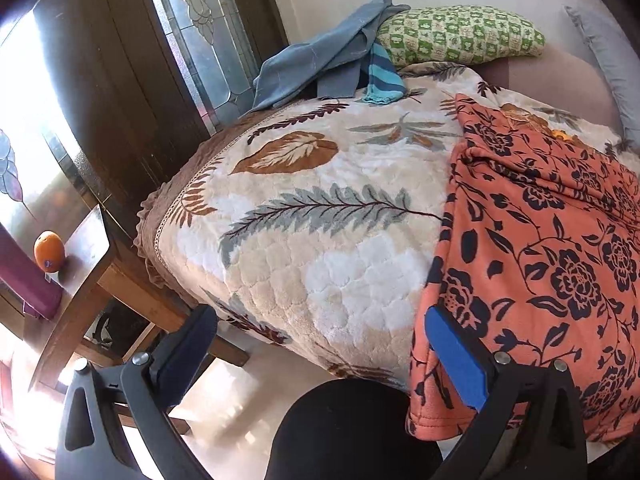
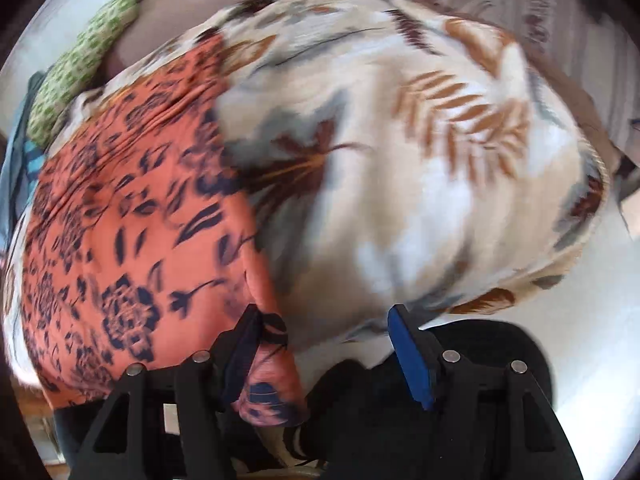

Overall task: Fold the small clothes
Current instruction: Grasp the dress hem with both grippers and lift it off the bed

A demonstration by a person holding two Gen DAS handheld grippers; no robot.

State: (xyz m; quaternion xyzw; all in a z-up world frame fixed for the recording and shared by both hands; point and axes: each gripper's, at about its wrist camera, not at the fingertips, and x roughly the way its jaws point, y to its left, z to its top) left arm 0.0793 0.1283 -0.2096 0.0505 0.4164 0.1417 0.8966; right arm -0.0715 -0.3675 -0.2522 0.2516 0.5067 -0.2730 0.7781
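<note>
Two grippers are hanging open over the leaf-print blanket (image 1: pixel 320 216). Orange floral garment (image 1: pixel 540 248) is lying to the right of the left gripper (image 1: pixel 320 344), running away from it; its near hem is sitting just inside the right gripper (image 2: pixel 324 348), which is nearer.

**Where things lie on the bed**

A big blanket (image 1: pixel 320 208) covers the bed. A flowered cloth (image 1: pixel 540 248) lies on it at 3 o'clock and hangs over the near edge. Far back at 12 o'clock a pillow (image 1: pixel 460 36) rests, with a heap of clothes (image 1: pixel 320 68) just left of it. At 9 o'clock, off the bed, a fruit (image 1: pixel 49 251) sits on a small table (image 1: pixel 86 264).
</note>
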